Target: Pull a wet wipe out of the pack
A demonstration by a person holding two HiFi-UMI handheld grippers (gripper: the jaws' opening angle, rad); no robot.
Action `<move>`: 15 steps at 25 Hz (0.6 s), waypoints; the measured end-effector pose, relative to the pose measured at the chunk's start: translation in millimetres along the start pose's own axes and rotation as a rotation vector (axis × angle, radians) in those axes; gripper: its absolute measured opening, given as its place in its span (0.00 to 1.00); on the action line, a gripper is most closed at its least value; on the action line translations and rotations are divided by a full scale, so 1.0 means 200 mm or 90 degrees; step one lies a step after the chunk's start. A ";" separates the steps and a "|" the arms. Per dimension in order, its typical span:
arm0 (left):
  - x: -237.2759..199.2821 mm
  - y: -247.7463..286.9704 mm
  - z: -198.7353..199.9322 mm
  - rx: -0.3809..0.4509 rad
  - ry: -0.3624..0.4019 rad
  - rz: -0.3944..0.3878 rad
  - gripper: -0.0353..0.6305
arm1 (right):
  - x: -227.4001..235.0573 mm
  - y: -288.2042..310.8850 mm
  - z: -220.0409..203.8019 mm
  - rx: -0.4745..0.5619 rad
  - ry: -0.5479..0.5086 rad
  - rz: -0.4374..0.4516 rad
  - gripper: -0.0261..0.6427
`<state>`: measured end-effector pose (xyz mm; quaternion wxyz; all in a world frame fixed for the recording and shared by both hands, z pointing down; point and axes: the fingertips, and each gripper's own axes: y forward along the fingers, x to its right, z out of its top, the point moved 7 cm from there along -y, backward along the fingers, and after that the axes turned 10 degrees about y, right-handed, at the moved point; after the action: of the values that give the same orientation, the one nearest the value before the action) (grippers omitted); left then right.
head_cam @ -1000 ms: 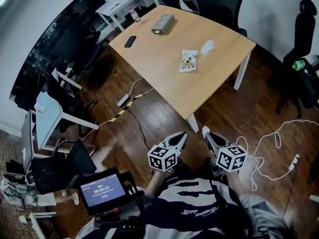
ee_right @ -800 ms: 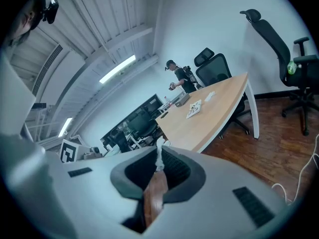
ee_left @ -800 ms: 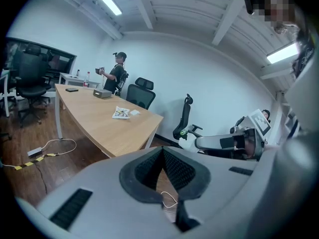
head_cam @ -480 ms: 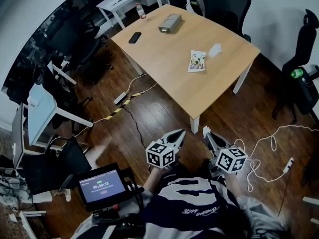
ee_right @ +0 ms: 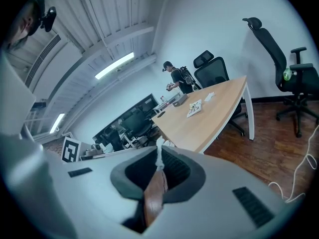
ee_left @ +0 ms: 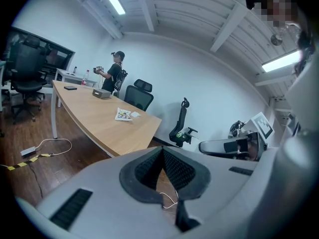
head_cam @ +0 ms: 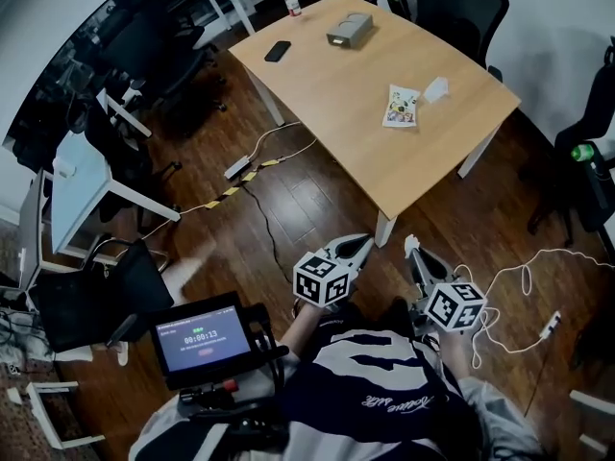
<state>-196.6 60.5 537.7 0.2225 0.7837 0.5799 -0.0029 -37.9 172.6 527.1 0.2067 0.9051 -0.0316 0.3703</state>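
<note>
Head view: the wood table (head_cam: 356, 113) sits far ahead. The pack (head_cam: 402, 106) lies flat on it, close to the right edge and near the far right corner. A small white sheet (head_cam: 436, 88) lies just beside the pack, closer to that corner. A black phone (head_cam: 277, 52) and a grey box (head_cam: 349, 30) lie near the far left corner. The left gripper (head_cam: 368, 243) and the right gripper (head_cam: 411, 246) are low over the dark wood floor, just in front of the table's near corner. Both are well apart from the pack. A tiny white scrap (head_cam: 410, 241) sticks out at the tip of the right gripper.

Left gripper view: the left gripper (ee_left: 162, 149) has its two fingers pressed together at the tip, with nothing between them. The pack (ee_left: 122, 115) is far off on the table, by its right edge. A person (ee_left: 115, 73) stands past the far end.

Right gripper view: the right gripper (ee_right: 159, 149) is clenched on the white scrap (ee_right: 159, 161), which stands up thin between the two fingers. The pack (ee_right: 194, 107) lies far ahead on the table, away from the fingers
</note>
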 end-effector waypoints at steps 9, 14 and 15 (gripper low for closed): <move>-0.01 -0.01 0.01 0.010 -0.003 0.001 0.06 | -0.03 0.04 0.00 -0.013 -0.008 0.011 0.07; -0.03 -0.02 0.00 0.011 -0.011 0.003 0.06 | -0.05 0.05 -0.01 -0.019 -0.010 0.014 0.07; -0.02 -0.01 -0.01 0.010 -0.012 0.003 0.06 | -0.04 0.05 -0.01 -0.019 -0.009 0.014 0.07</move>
<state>-201.1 57.0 539.1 0.2219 0.7865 0.5762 -0.0146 -48.1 162.9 526.7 0.2160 0.9041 -0.0485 0.3656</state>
